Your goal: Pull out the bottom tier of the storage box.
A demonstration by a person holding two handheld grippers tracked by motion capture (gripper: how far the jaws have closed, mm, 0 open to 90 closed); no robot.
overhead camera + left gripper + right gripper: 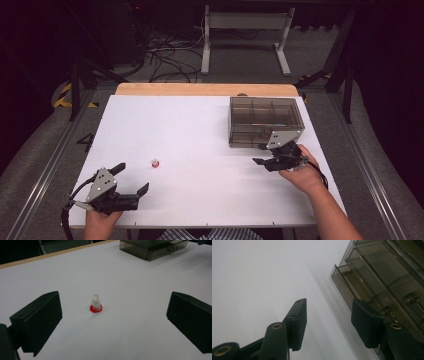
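- Left tongs (131,179): jaws wide apart, nothing btwn, low over near-left part of tabletop (200,125), aimed toward the ring.
- In left gripper view: same tongs (113,322) frame the ring (96,304) from a way back; ring ahead of the jaw tips, apart from both.
- Right tongs (261,153): jaws partly open, empty, no contact w/ anything btwn pads; held just in front of the box, near its front-bottom edge.
- In right gripper view: right tongs (329,317) w/ one jaw over bare white surface, other jaw right up against the box's lower drawer front; touching or not, can't tell.
- Ring (155,162): small, clear loop on red frilled base, standing upright on tabletop, left of centre, btwn the two tongs but closer to the left ones; well apart from box.
- Box (265,121): smoky see-through plastic, compartments on top, drawer at bottom, on far-right part of tabletop.
- In right gripper view: box (382,277) w/ bottom drawer slid out a little; small metal bits visible inside, too blurred to id.
- Hands: left (100,222) at near edge, right (301,176) coming in from lower right.
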